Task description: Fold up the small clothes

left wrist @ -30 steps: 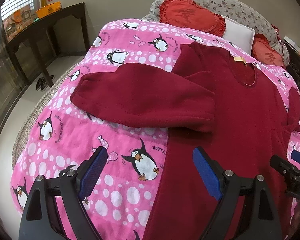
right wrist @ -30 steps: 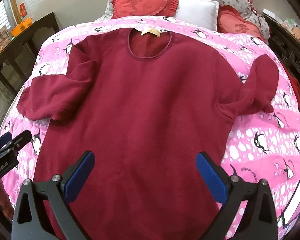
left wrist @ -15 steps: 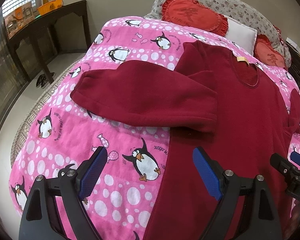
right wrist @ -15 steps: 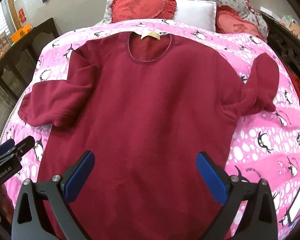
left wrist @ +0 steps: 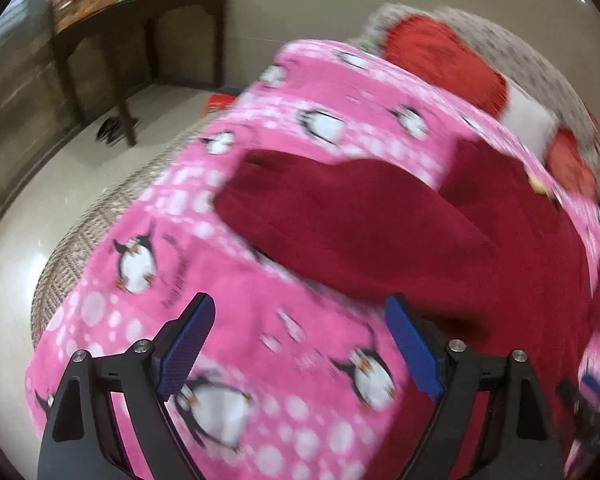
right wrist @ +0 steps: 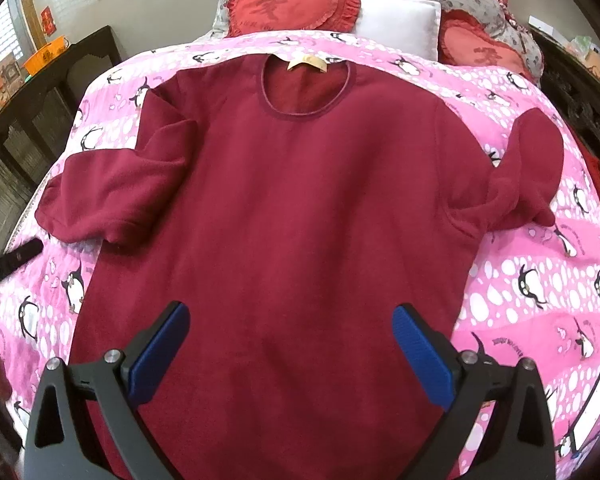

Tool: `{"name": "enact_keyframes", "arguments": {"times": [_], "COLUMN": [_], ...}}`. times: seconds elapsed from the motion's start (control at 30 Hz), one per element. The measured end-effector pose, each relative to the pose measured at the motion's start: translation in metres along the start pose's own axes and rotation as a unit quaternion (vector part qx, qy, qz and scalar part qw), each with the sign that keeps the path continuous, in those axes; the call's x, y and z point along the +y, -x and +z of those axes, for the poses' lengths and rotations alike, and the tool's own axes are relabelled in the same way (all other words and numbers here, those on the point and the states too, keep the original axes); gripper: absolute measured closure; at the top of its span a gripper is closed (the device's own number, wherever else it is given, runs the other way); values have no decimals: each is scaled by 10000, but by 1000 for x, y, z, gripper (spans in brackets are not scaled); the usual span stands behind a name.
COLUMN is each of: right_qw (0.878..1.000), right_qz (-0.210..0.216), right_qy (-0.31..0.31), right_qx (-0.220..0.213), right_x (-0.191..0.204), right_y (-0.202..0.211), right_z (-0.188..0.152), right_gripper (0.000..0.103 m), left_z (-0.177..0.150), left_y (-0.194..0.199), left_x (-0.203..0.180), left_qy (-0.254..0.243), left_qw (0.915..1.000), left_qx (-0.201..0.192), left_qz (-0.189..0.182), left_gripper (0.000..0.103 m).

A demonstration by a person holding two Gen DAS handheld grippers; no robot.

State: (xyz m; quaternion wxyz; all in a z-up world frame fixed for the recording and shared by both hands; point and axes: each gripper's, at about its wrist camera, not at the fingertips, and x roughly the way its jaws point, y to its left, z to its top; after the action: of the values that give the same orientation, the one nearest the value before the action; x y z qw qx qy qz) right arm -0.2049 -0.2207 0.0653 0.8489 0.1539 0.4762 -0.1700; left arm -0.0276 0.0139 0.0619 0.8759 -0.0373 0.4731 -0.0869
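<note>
A dark red long-sleeved top (right wrist: 300, 208) lies flat, face up, on a pink penguin blanket (right wrist: 540, 288), neck with a yellow label (right wrist: 307, 63) at the far end. Its left sleeve (right wrist: 100, 200) lies out to the side; its right sleeve (right wrist: 528, 168) is bunched. My right gripper (right wrist: 292, 344) is open and empty above the lower body of the top. My left gripper (left wrist: 300, 340) is open and empty above the blanket, just short of the left sleeve (left wrist: 340, 224). The left wrist view is blurred.
Red heart cushions (right wrist: 292, 8) and a white pillow (right wrist: 400, 24) lie at the head of the bed. A dark wooden table (left wrist: 140, 24) stands by the wall on the left, with shoes (left wrist: 108, 132) on the floor under it. Dark furniture (right wrist: 580, 92) flanks the right side.
My left gripper has swung left and forward toward the left sleeve, blurring its view. My right gripper has risen a little and stays over the top. Both stay open.
</note>
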Motion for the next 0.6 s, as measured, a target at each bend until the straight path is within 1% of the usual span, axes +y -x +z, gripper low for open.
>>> {"name": "enact_keyframes", "arguments": {"times": [0.03, 0.1, 0.17, 0.27, 0.33, 0.37, 0.4, 0.43, 0.47, 0.5, 0.6], "right_qw": [10000, 10000, 9999, 9998, 9997, 9996, 9996, 9996, 9996, 9996, 9996], "right_qz": [28, 55, 51, 54, 54, 60, 64, 64, 69, 83, 145], "right_qy": [-13, 7, 54, 130, 151, 148, 134, 110, 80, 47, -62], "right_qx": [24, 66, 103, 164, 208, 219, 229, 238, 250, 264, 213], "right_x": [0, 1, 3, 5, 4, 3, 2, 0, -2, -4, -13], "right_y": [-1, -4, -7, -11, -13, -14, -16, -17, -19, -20, -18], "right_z": [0, 0, 0, 0, 0, 0, 1, 1, 1, 1, 3], "right_gripper": [0, 0, 0, 0, 0, 0, 0, 0, 0, 0, 0], "left_z": [5, 15, 23, 32, 38, 40, 43, 46, 47, 49, 54], "left_y": [-5, -19, -36, -58, -65, -65, -66, -67, -67, -64, -35], "left_x": [8, 23, 34, 39, 35, 32, 27, 23, 20, 17, 1], "left_qy": [192, 575, 870, 979, 956, 901, 810, 726, 685, 676, 665], "left_qw": [9998, 9982, 9962, 9949, 9949, 9955, 9963, 9970, 9974, 9976, 9960], "left_qx": [23, 35, 42, 185, 126, 25, -54, -43, -4, 8, -147], "left_qz": [-4, -141, -32, 177, 284, 306, 278, 260, 217, 119, -578], "left_gripper": [38, 40, 44, 50, 51, 58, 67, 93, 103, 103, 103]}}
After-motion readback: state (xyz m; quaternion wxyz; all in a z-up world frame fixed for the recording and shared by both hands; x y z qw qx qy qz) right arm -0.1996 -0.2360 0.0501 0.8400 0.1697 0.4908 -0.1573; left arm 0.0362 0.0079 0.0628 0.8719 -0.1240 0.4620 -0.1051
